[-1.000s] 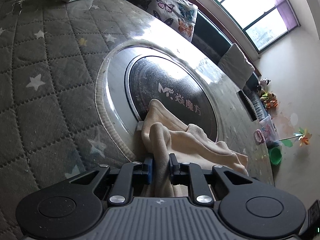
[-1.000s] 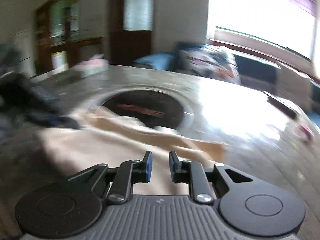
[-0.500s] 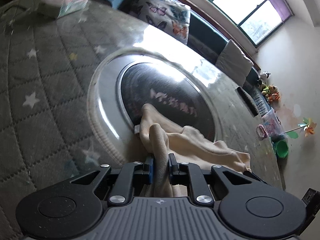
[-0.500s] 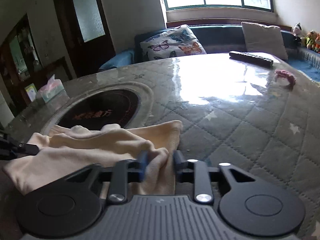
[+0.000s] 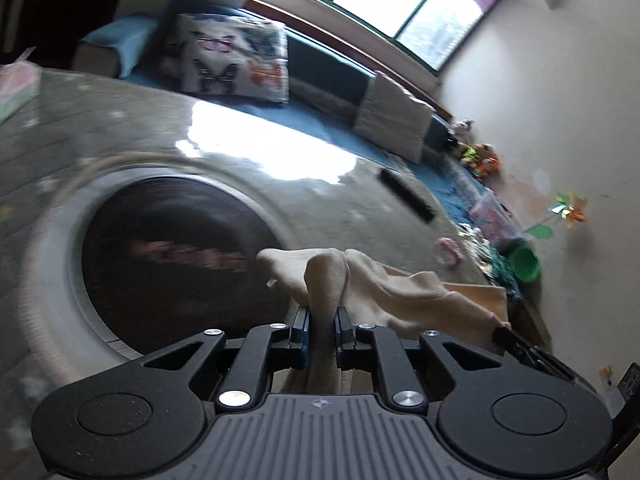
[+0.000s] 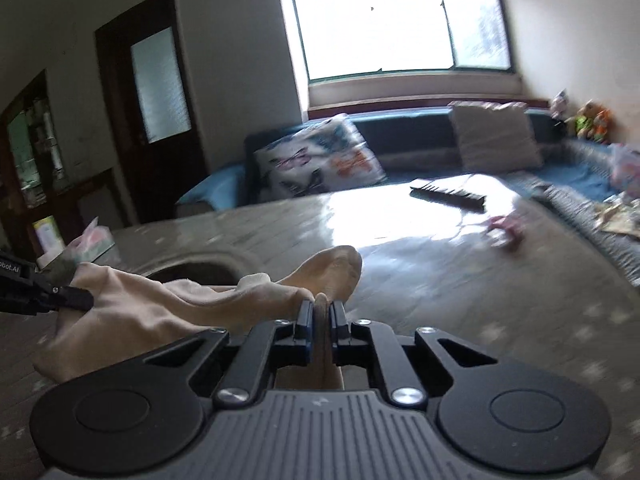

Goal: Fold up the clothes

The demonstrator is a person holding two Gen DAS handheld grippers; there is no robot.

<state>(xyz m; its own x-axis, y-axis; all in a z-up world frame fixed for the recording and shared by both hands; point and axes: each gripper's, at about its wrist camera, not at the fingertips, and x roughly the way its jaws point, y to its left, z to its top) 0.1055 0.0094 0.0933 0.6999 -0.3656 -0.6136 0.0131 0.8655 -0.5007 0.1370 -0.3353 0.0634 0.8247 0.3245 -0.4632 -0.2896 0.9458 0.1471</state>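
One beige cloth. Two grippers on it: the left gripper and the right gripper, one at each end. One round table with one dark round plate set in its middle. On the table: one black remote, one small pink thing, one tissue box. Two cushions on the bench: one butterfly print, one plain grey. One window. One door. One green cup. Toys in the corner, too blurred to count.
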